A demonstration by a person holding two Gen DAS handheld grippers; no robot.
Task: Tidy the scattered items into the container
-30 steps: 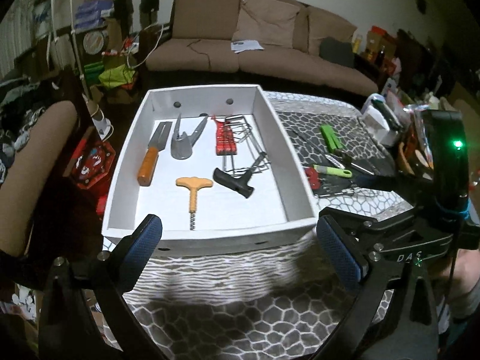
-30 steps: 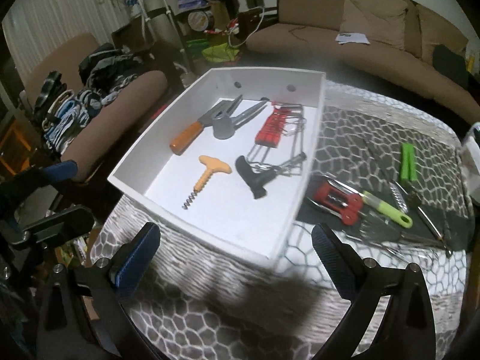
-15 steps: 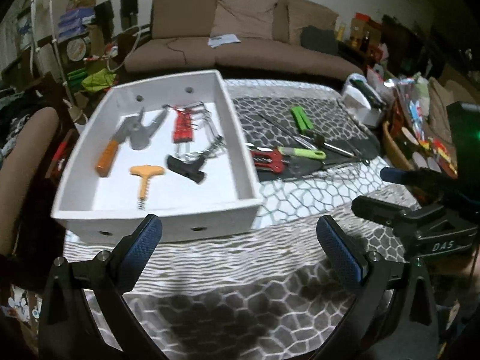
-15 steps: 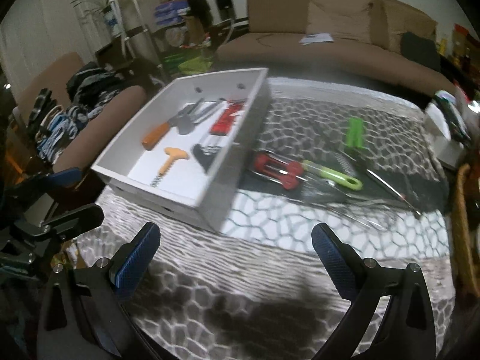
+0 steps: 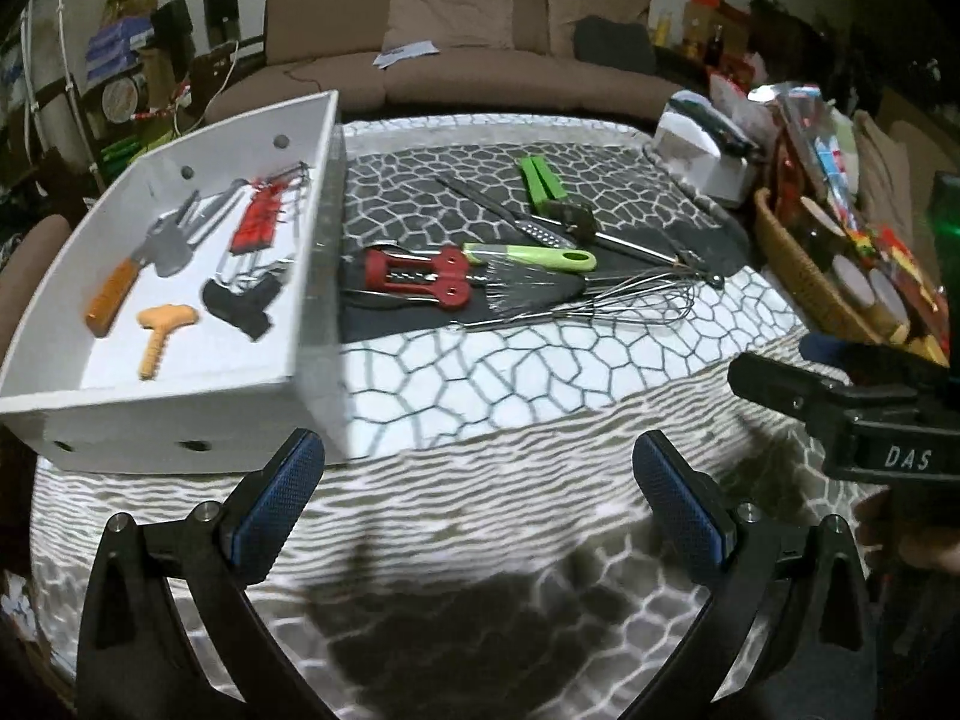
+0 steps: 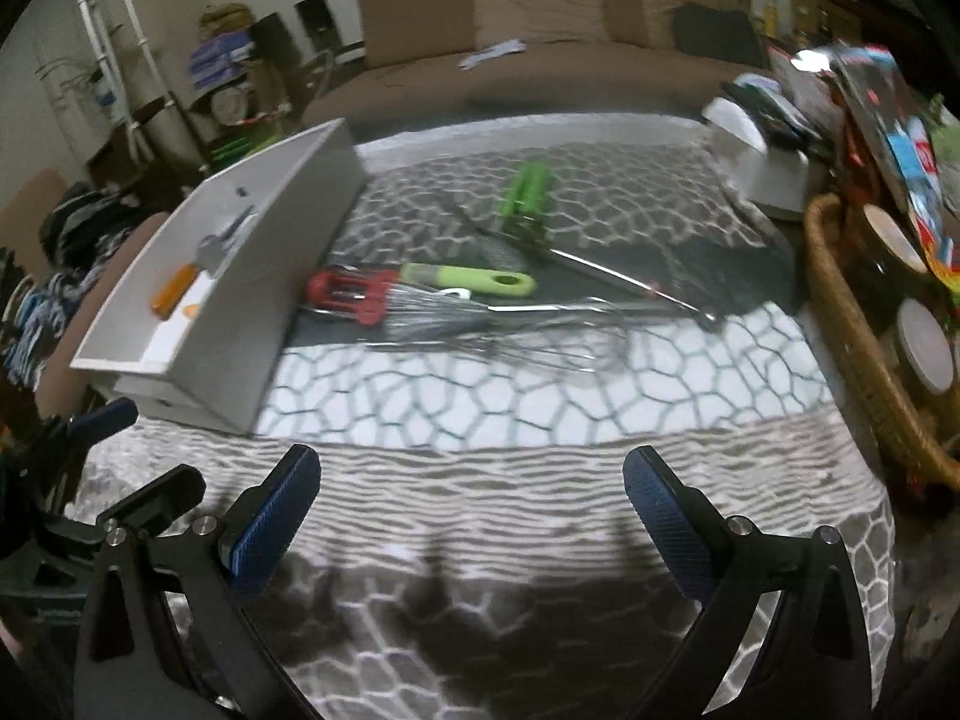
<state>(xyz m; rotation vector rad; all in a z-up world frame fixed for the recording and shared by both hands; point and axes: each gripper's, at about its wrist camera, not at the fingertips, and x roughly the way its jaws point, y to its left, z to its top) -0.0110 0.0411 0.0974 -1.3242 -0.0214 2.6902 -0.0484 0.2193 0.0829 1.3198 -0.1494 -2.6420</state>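
Views have swung from the white box [image 5: 180, 192] at ten o'clock toward the loose utensils: red corkscrew [image 5: 420, 276], whisk [image 5: 606, 300]. Your left hand-held gripper [image 5: 480, 498] and right hand-held gripper [image 6: 471, 501] are both spread, empty; pick next.

Setting: you are in a home living room. A brown sofa [image 5: 480, 42] with cushions backs the cloth-covered worktop [image 5: 510, 480]. Cluttered shelves [image 5: 120, 78] stand at left; a wicker basket [image 6: 852, 324] of household goods sits at right.
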